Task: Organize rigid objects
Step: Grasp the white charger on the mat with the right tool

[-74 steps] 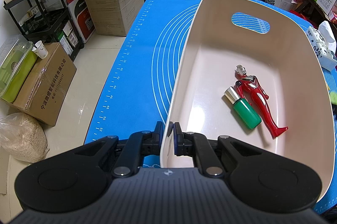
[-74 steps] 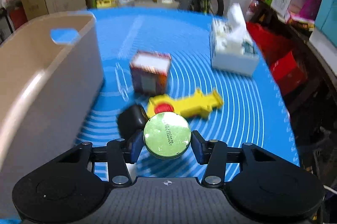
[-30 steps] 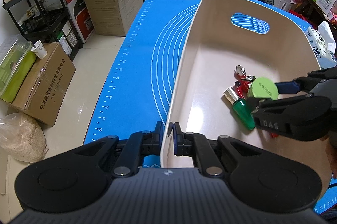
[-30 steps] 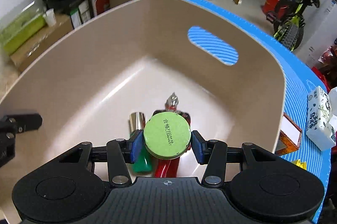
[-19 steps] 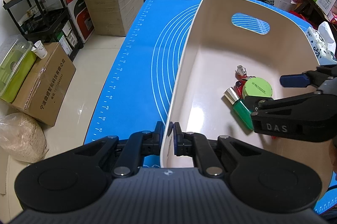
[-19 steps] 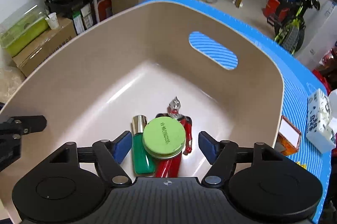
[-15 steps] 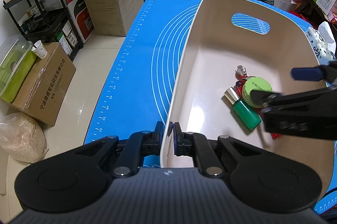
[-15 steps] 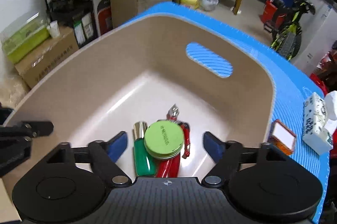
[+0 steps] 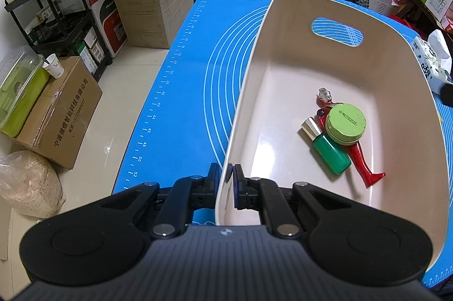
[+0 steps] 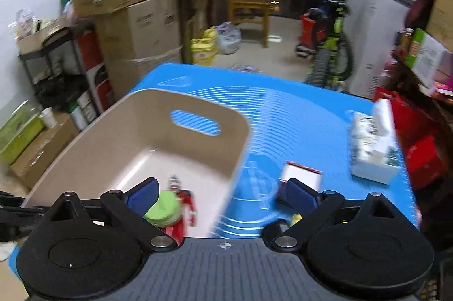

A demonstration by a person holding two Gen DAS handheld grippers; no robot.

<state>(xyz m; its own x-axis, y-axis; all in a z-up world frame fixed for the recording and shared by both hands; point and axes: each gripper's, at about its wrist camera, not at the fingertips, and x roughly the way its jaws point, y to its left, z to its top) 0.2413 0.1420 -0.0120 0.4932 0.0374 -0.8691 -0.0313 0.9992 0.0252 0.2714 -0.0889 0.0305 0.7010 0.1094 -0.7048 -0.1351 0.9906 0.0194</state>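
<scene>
Three items fill the bin [image 9: 249, 80]; tissue box [image 10: 373, 148] sits beside.

Beige tub [image 9: 249, 91], glossy inside. Bright blue mat [image 9: 181, 91] with white concentric arcs and ruler ticks. Light green round tin [image 9: 345, 125], printed lettering on top. Dark green bottle [image 9: 331, 155], silver cap. Red and silver toy figure [image 9: 361, 159]. White tissue pack [image 10: 373, 151], dark speckled print. Black grippers, blue pads [image 10: 300, 194].

Green tin [image 10: 162, 209] and red figure [image 10: 184, 210] blurred, half hidden behind right jaws.
</scene>
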